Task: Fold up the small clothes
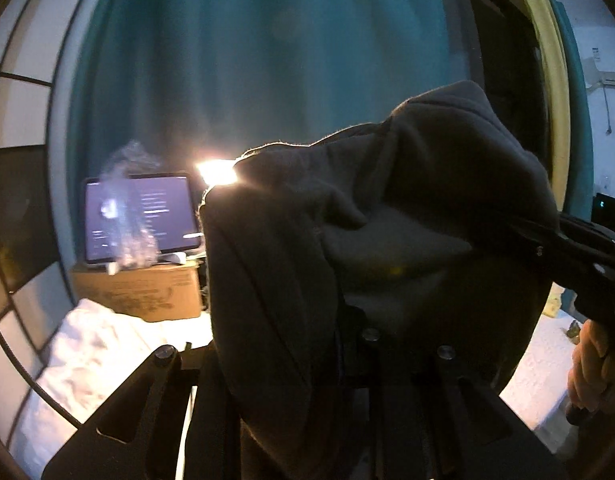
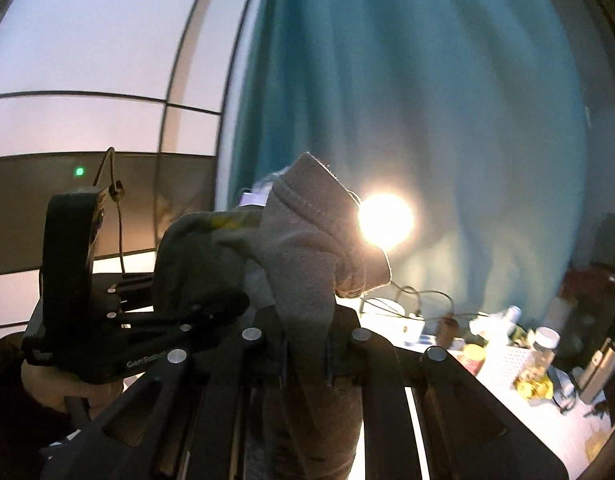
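Observation:
A dark grey small garment [image 1: 387, 208] hangs in the air, held up between both grippers in front of a teal curtain. In the left wrist view it drapes over my left gripper [image 1: 351, 332] and hides the fingertips, which are shut on its near edge. My right gripper [image 1: 523, 228] comes in from the right, shut on the garment's other end. In the right wrist view the garment [image 2: 303, 248] bunches up from my right gripper [image 2: 307, 352], pinched between the pads. My left gripper [image 2: 239, 302] clamps its left part. A hand [image 1: 591, 368] holds the right gripper's handle.
A lit screen [image 1: 143, 216] stands on a cardboard box [image 1: 147, 292], with a white crumpled cloth [image 1: 91, 344] below it. A bright lamp [image 2: 385, 220] glares behind the garment. Jars, a white basket [image 2: 507, 360] and cables crowd the white table at the right.

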The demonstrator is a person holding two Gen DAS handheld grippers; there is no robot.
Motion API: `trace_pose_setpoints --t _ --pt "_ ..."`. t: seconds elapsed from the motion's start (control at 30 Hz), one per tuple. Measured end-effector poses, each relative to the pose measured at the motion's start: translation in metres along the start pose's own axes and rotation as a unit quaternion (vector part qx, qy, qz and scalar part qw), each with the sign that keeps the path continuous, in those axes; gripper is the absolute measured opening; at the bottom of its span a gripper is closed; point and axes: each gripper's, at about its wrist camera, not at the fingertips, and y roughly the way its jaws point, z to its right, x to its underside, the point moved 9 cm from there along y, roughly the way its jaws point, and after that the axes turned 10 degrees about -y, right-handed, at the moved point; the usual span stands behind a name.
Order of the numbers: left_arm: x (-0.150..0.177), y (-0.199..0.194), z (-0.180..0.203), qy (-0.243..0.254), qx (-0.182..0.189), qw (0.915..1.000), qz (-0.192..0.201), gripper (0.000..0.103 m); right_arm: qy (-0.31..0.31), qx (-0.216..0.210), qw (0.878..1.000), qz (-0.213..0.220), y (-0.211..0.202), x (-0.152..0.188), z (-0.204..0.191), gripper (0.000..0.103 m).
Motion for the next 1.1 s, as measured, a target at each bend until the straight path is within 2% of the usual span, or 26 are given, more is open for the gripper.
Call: trace_pose_setpoints --t 0.23,0.47,0.7,1.1 --pt "0.003 -0.026 -0.027 -0.001 -0.031 0.9995 0.005 0.019 -0.011 -0.032 0.999 0.007 0.005 -0.015 -0.039 0.014" --pt "0.012 -0.026 -0.046 -0.006 -0.046 0.9989 -0.008 0.019 -0.012 -0.047 0.999 -0.003 0.018 -0.012 -0.061 0.014" --pt "0.019 0.0 -0.052 -0.006 -0.042 0.9988 -0.026 0.019 0.018 -0.04 0.999 -0.024 0.042 0.006 -0.045 0.014" --pt "0.037 0.058 -0.064 -0.003 -0.038 0.996 -0.082 0.019 0.065 -0.034 0.995 -0.066 0.094 0.046 -0.01 0.014"
